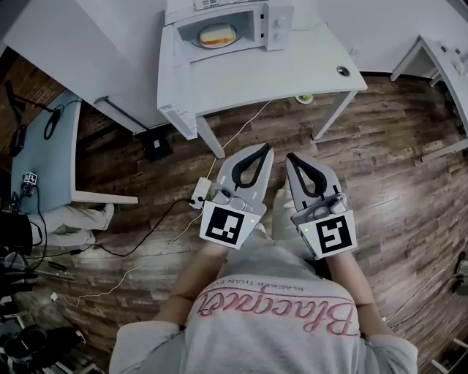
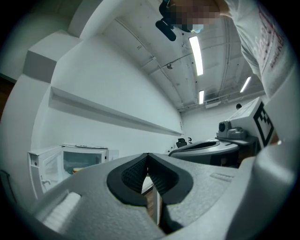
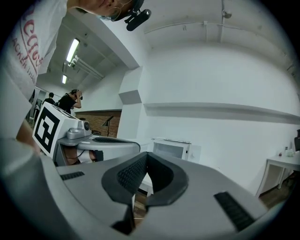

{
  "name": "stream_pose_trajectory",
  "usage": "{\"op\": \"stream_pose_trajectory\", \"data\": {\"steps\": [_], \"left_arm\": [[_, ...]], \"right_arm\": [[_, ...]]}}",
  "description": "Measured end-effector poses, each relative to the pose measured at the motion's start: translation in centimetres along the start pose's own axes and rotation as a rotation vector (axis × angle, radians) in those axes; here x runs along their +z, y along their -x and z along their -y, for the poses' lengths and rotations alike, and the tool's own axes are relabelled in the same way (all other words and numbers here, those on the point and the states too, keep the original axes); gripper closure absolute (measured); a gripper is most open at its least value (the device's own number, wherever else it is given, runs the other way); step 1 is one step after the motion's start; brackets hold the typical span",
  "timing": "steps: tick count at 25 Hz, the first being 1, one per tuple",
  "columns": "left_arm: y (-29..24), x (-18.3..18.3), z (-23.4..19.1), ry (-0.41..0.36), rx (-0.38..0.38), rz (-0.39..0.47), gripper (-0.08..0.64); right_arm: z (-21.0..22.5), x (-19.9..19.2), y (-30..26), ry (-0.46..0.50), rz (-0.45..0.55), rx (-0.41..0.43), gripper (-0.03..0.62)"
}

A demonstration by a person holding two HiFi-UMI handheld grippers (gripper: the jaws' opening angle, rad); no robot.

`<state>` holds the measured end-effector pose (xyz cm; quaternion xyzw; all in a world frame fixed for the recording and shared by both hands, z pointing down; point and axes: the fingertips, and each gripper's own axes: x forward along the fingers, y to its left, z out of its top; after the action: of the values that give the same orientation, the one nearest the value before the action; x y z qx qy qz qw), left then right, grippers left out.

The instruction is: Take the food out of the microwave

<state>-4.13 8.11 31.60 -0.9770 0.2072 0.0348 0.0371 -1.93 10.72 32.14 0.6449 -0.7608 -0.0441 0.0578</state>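
1. The microwave (image 1: 274, 22) is seen at the far side of a white bench (image 1: 314, 69), and its cavity is open toward the person.
2. The food (image 1: 217, 33), a yellow-orange piece, is seen lying on a round plate (image 1: 190, 36) inside the microwave. It is touched by neither gripper.
3. The left gripper (image 1: 259, 150) is held level above the wooden floor (image 1: 395, 146), short of the bench and pointed toward it. Its jaws are closed tip to tip, and nothing is held between them.
4. The right gripper (image 1: 295, 158) is held just beside the left one and pointed the same way. Its jaws are likewise pressed together at the tips, with nothing gripped.
5. Both grippers are kept well apart from the microwave.
6. In the left gripper view, the microwave's door (image 2: 44, 166) is shown swung open to the left, and the food is glimpsed inside.
7. A white power strip (image 1: 199, 193) with its cable is seen on the floor near a bench leg.
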Motion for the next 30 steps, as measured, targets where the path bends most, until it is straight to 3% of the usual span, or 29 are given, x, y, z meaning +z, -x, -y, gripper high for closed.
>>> {"op": "stream_pose_trajectory", "data": {"steps": [25, 30], "left_arm": [[-8.6, -1.2, -8.7, -0.002, 0.163, -0.006, 0.555], [-12.4, -1.5, -10.3, -0.054, 0.154, -0.018, 0.555]], "right_arm": [[6.8, 0.2, -11.1, 0.014, 0.047, 0.136, 0.582], [9.6, -0.1, -14.0, 0.015, 0.043, 0.168, 0.581]]}}
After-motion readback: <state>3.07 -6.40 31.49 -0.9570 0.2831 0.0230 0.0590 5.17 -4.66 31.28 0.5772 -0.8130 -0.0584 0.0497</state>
